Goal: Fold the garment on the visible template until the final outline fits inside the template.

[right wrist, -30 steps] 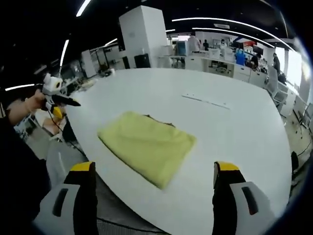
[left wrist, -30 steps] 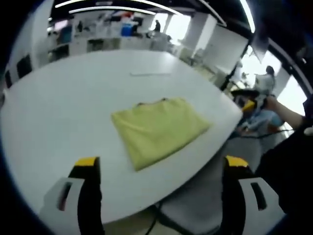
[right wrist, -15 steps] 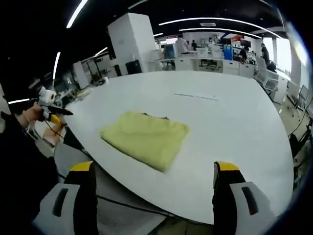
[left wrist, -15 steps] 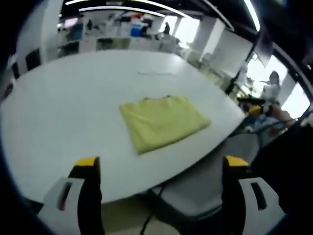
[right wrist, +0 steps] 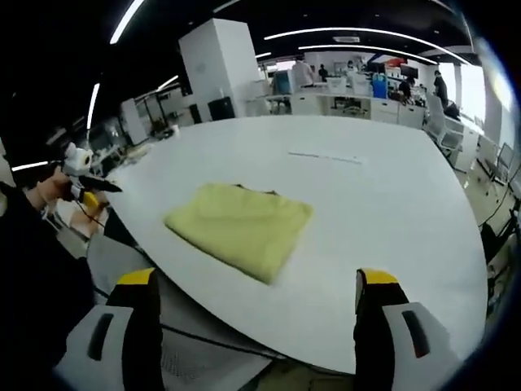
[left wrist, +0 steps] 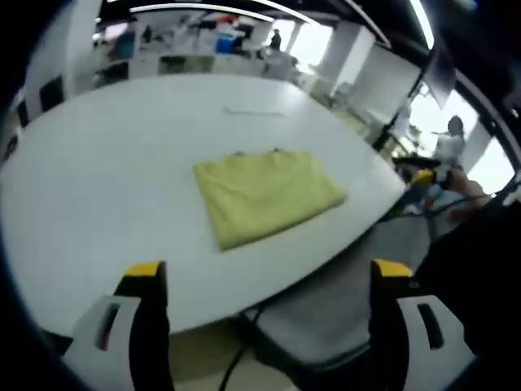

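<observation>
One yellow garment (left wrist: 264, 195) lies folded into a compact rectangle on a large white table (left wrist: 98, 171). In the left gripper view it sits near the middle of the table, closer to the edge on the person's side; a dark line of collar shows at its far edge. In the right gripper view the same garment (right wrist: 240, 228) lies flat, near the table (right wrist: 391, 220) edge. I cannot tell a template outline under it. One thin pale strip (right wrist: 326, 157) lies on the table well beyond the garment.

There are two grippers. The left gripper (left wrist: 264, 281) is off the table, over its near edge, and its two yellow-tipped jaws stand wide apart with nothing between them. The right gripper (right wrist: 256, 289) is also held back from the table, jaws wide apart and empty. Neither one touches the garment.

In the right gripper view, one hand (right wrist: 45, 191) at the left holds the other gripper, well apart from the cloth. One grey chair (left wrist: 326, 314) stands under the table edge, between the left jaws. In the background there are desks, white pillars and a few people, too small to count.
</observation>
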The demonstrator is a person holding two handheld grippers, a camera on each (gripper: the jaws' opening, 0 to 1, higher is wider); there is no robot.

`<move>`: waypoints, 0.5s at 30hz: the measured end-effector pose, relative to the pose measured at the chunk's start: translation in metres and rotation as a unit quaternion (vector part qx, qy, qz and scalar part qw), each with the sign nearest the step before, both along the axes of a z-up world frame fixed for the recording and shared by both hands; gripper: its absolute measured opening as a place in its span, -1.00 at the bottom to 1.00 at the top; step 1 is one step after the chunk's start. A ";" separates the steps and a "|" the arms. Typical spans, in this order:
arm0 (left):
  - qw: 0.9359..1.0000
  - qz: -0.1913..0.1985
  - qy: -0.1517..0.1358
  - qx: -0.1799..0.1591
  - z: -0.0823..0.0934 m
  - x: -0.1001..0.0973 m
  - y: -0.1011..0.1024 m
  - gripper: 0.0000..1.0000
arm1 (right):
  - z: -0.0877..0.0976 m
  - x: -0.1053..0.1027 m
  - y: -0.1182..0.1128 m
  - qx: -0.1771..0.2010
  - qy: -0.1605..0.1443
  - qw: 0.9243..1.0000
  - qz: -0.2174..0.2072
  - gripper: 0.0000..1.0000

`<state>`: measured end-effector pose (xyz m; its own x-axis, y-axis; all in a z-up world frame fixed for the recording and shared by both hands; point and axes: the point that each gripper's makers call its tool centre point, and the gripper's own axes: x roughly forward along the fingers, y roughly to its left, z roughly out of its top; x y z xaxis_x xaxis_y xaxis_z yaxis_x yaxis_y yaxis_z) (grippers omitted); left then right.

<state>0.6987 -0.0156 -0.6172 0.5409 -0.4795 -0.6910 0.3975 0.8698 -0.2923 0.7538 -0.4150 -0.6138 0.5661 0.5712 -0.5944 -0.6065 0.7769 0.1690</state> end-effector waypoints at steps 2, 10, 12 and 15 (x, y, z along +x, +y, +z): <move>1.000 -0.001 0.002 0.003 -0.002 0.003 0.002 0.98 | -0.003 -0.002 0.000 0.002 0.006 1.000 -0.002 0.99; 1.000 -0.005 0.003 0.003 -0.002 0.004 -0.001 0.98 | -0.005 -0.002 0.002 0.005 0.010 1.000 0.001 0.99; 1.000 -0.006 0.003 0.002 -0.002 0.004 -0.002 0.98 | -0.004 0.000 0.001 0.003 0.009 1.000 0.000 0.99; 1.000 -0.010 0.005 0.003 -0.002 0.004 -0.004 0.98 | -0.004 0.002 0.000 0.004 0.009 1.000 -0.001 0.99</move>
